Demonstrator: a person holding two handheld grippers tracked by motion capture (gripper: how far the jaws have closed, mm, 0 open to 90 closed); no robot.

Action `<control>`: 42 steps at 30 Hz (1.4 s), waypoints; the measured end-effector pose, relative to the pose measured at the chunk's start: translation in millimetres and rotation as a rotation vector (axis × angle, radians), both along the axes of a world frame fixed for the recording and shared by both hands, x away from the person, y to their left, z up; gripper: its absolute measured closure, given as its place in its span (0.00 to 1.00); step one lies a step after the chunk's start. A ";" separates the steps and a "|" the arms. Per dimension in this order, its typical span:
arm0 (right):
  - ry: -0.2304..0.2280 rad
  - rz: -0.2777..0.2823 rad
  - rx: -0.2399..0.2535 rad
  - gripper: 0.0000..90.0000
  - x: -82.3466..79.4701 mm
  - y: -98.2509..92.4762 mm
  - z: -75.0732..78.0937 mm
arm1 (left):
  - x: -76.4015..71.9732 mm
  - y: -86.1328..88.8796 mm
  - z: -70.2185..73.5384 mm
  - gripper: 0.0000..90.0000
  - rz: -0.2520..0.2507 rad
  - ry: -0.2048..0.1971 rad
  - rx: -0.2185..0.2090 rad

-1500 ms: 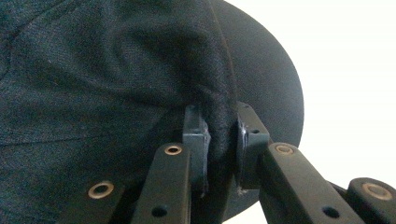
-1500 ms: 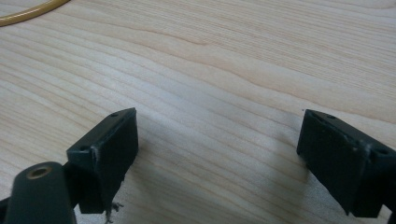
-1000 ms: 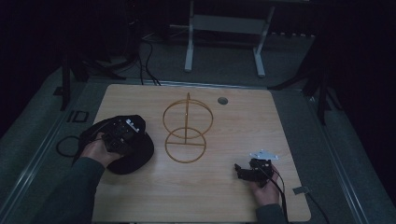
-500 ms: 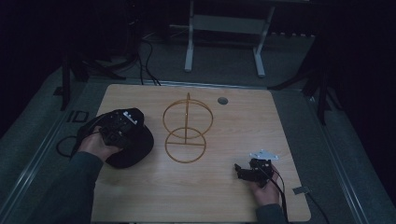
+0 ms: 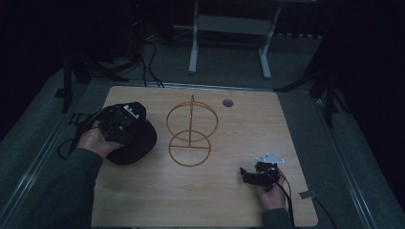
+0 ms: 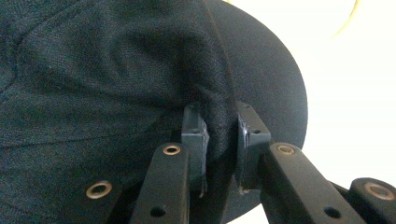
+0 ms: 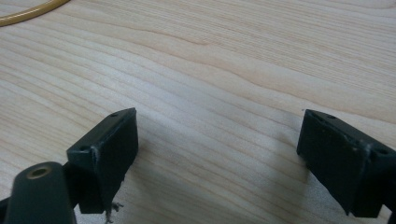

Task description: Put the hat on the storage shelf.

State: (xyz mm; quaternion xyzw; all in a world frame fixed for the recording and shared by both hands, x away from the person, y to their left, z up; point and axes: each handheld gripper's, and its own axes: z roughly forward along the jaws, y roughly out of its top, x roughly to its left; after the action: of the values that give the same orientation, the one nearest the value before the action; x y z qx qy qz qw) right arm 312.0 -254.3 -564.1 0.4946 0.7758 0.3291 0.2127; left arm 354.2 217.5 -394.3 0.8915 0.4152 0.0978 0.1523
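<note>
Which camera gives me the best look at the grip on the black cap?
The left gripper view: the left gripper pinches a fold of the black cap between its pads, close up. The high view shows the cap whole under that gripper, beside the gold wire stand, but hides the pinch.

A black cap (image 6: 116, 84) of matt woven cloth, its weave coarse and slightly fuzzy, bunches into a fold between the left gripper's (image 6: 220, 140) fingers (image 6: 195, 135), which are matt black plastic with brass-coloured metal rivets on the arms. The bench (image 7: 224, 65) is pale wood with a smooth, low-sheen finish and clear wavy grain. The right gripper's (image 7: 219, 158) fingers (image 7: 109, 149) are the same dull black plastic, scuffed at the edges. At the bench's twelve o'clock, a thin wire stand (image 5: 191, 133) looks like smooth gold-toned metal.
</note>
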 end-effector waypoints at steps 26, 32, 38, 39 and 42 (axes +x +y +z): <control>-0.001 0.000 0.000 0.14 0.1 0.0 0.0 | 4.3 -8.1 55.8 0.84 -0.019 -0.065 0.016; -0.001 0.001 0.000 0.14 0.1 0.0 0.0 | 6.3 -13.3 63.3 0.84 -0.030 -0.067 0.013; -0.001 0.001 0.000 0.14 0.1 0.0 0.0 | 10.9 -16.5 69.1 0.84 -0.047 -0.056 0.016; -0.001 0.000 0.000 0.14 0.1 0.0 0.0 | 11.6 -16.4 70.2 0.84 -0.052 -0.050 0.014; -0.001 0.001 0.000 0.14 0.1 0.0 0.0 | 13.4 -16.8 73.2 0.84 -0.054 -0.048 0.010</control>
State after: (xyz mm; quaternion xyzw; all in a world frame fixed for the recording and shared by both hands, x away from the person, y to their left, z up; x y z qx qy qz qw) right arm 312.1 -254.4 -564.2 0.4942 0.7757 0.3296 0.2130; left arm 367.7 200.8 -321.1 0.9005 0.3868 0.1170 0.1602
